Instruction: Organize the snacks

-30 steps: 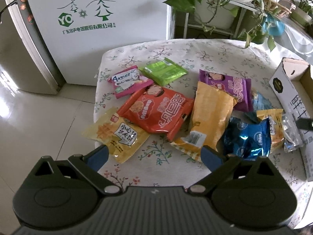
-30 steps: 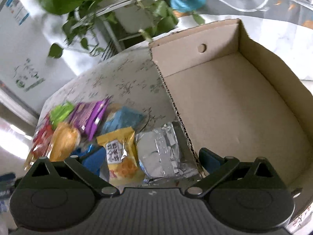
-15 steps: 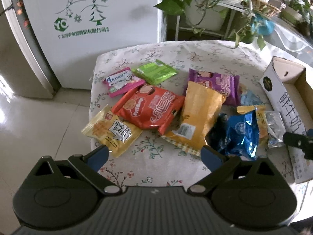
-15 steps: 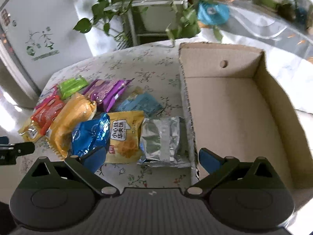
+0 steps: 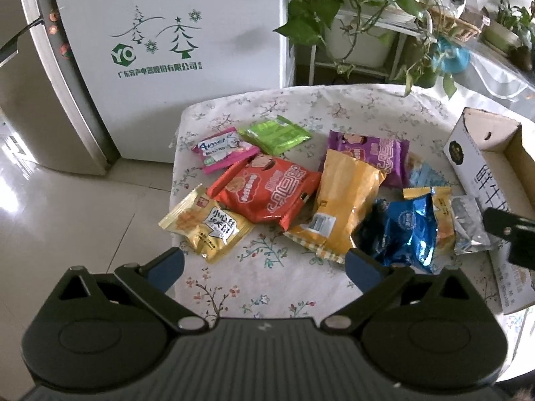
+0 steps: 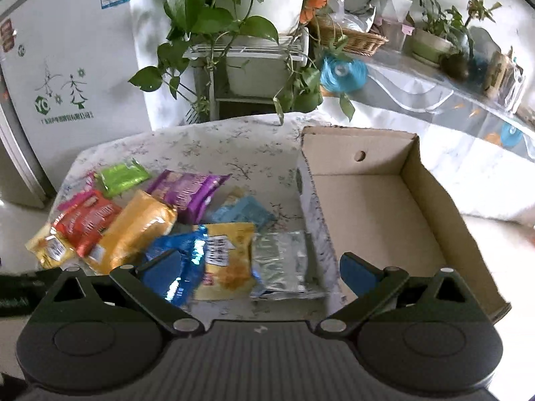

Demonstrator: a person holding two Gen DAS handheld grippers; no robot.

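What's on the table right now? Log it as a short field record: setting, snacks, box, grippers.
setting: table with floral tablecloth, white fridge behind
snacks: ten packets loose on the cloth, several overlapping, none in the box
nearest box: silver foil packet, lying against its wall
far end: green packet, pink packet
box: open cardboard box, empty
left gripper: open, holding nothing
right gripper: open, holding nothing, above the silver foil packet
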